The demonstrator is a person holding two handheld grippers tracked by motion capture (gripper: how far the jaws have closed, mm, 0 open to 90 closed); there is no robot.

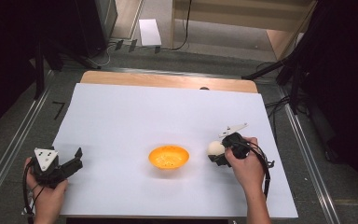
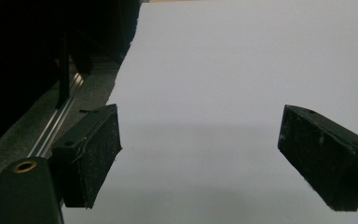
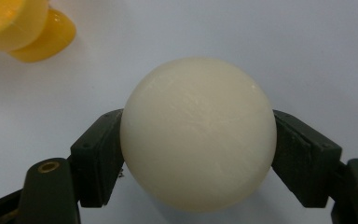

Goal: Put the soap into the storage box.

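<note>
The right gripper (image 3: pixel 198 154) clamps a smooth cream-white ball (image 3: pixel 198 134), hiding its flanks, just right of the shallow orange plastic bowl (image 1: pixel 168 157), which is cut off in the right gripper view. The left gripper (image 2: pixel 200 156) gapes wide, empty, over the white paper sheet (image 1: pixel 135 116).

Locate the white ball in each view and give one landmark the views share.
High view: the white ball sits right of centre, just right of the orange bowl, at the right gripper.
Left gripper view: open fingers over bare white sheet; no ball here.
Right gripper view: ball at centre, clamped between the two fingers.
Shared landmark: the orange bowl, at the right gripper view's top left.
</note>
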